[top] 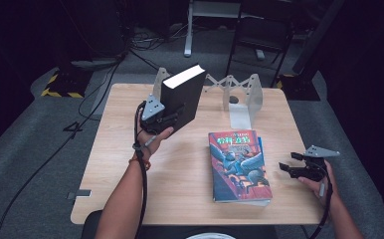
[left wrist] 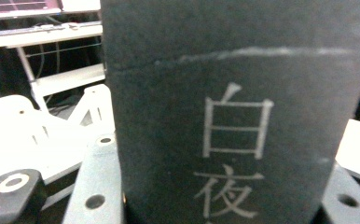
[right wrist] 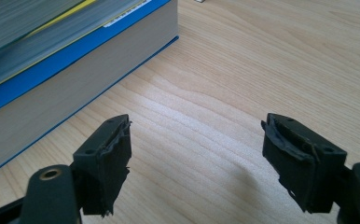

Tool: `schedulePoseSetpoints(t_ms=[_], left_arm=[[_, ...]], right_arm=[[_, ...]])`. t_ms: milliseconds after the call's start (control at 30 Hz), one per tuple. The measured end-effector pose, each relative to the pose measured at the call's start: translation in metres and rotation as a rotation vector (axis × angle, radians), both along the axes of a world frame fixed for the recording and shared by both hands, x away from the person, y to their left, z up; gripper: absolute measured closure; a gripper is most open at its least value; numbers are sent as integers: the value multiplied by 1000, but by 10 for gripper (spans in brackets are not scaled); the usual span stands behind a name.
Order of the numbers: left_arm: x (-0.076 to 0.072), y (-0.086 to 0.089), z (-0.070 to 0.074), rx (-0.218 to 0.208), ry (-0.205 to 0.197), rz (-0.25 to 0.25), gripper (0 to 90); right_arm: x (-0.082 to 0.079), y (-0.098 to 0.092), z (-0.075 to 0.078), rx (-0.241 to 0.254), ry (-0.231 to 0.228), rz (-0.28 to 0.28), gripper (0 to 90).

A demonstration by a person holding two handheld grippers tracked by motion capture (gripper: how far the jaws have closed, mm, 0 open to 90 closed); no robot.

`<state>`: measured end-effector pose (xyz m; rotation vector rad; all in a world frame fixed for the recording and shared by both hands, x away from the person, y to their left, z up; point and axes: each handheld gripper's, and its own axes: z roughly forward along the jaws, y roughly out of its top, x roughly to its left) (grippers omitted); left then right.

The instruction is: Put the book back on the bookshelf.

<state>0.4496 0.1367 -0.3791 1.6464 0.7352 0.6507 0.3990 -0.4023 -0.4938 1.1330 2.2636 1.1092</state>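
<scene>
A thick black book point(top: 183, 97) with white page edges stands upright in the air over the table's far left, and my left gripper point(top: 167, 118) is shut on its lower part. In the left gripper view its dark spine point(left wrist: 234, 116) with pale characters sits close between the jaws. A stack of books, topped by one with a colourful illustrated cover point(top: 239, 164), lies flat on the table point(top: 130, 164) right of centre. My right gripper point(top: 288, 168) hovers open just right of the stack; in the right gripper view point(right wrist: 197, 163) bare wood lies between its pads and the stack's blue-covered book point(right wrist: 75, 60) is at left.
A white folding bookstand point(top: 237, 94) stands at the table's far edge, behind the black book. Its white plates point(left wrist: 43, 135) show behind the spine in the left gripper view. Chair and desk legs and cables lie on the dark floor beyond the table.
</scene>
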Motion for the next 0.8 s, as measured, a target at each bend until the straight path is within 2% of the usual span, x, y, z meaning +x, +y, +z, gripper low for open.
schedulePoseSetpoints(t_ms=[100, 267, 333, 567, 800], left_arm=[[3, 6, -1, -19, 4, 26, 531], [7, 13, -4, -3, 2, 66, 531], [10, 16, -8, -27, 17, 87, 531], [20, 20, -15, -35, 38, 142, 531], [28, 22, -19, -47, 41, 190, 531]], right_arm=[[0, 0, 0, -2, 1, 2, 241], [1, 0, -2, -5, 6, 1, 241], [1, 0, -2, -6, 7, 4, 241], [1, 1, -4, -16, 13, 7, 243], [2, 1, -4, -17, 16, 7, 246]])
